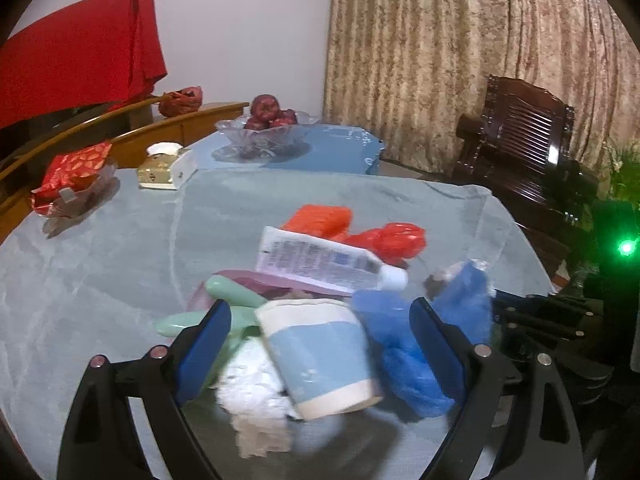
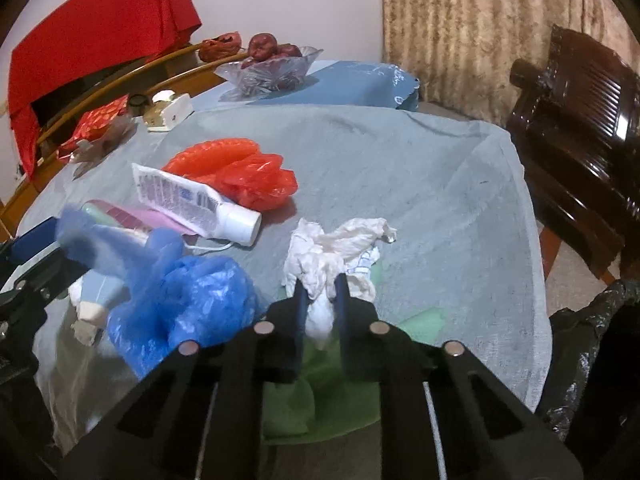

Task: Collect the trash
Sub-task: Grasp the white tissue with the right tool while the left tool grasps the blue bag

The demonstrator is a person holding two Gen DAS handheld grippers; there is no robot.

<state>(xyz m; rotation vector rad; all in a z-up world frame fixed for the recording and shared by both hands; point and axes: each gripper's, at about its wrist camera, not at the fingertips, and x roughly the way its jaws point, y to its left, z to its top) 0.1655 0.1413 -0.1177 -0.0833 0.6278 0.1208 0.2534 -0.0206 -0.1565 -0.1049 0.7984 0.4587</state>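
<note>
At table's far end, glass bowl holding red fruit, right claw clamped on crumpled tissue, left claw wide.

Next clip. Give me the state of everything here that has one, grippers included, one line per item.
Right gripper: shut on the white tissue.
Left gripper: open, paper cup between its fingers.
Paper cup: lying on its side.
Tube: capped, lying flat.
Blue plastic bag: crumpled.
Red plastic bag: crumpled.
Glass bowl: upright, holding apples.
</note>
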